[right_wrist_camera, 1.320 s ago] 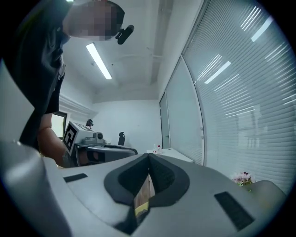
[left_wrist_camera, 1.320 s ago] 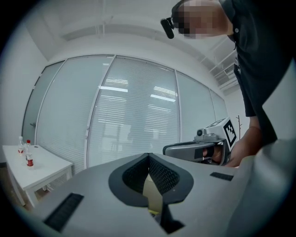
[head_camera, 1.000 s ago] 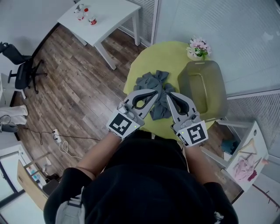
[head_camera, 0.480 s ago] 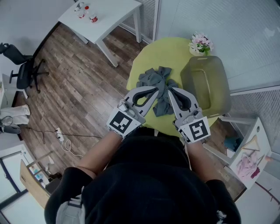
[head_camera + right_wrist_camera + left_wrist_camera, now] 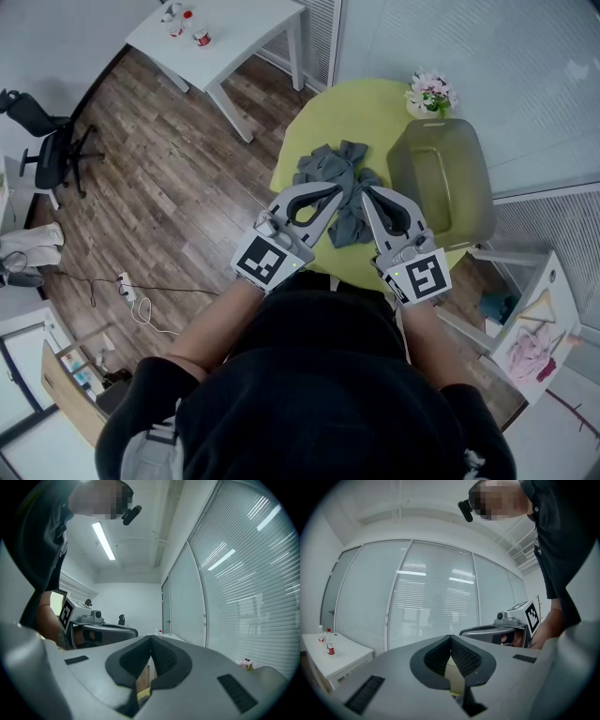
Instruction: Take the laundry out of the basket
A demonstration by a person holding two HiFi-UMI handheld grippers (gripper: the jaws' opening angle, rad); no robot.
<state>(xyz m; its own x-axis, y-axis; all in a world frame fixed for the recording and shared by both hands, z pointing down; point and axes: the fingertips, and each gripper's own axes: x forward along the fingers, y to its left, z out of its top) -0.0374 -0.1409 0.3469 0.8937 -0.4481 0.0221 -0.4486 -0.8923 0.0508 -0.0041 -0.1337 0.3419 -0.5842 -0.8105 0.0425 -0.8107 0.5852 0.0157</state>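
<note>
A pile of grey laundry (image 5: pixel 336 176) lies on the round yellow table (image 5: pixel 361 112), left of a translucent olive basket (image 5: pixel 472 192); I see no cloth inside the basket. My left gripper (image 5: pixel 336 193) and right gripper (image 5: pixel 367 193) hover side by side over the table's near edge, tips just above the near end of the pile. Both are shut with nothing between the jaws. In the left gripper view the left gripper's (image 5: pixel 451 640) jaws meet, with the right gripper (image 5: pixel 490 631) beside. In the right gripper view the right gripper's (image 5: pixel 151 640) jaws also meet, the left gripper (image 5: pixel 108 631) alongside.
A small vase of pink flowers (image 5: pixel 428 97) stands at the table's far edge behind the basket. A white side table (image 5: pixel 234 37) with small bottles (image 5: pixel 186 22) is at the far left, an office chair (image 5: pixel 42 141) further left, and a clothes rack (image 5: pixel 530 328) at the right.
The head view shifted slightly a second ago. Grippers, laundry and basket keep their places.
</note>
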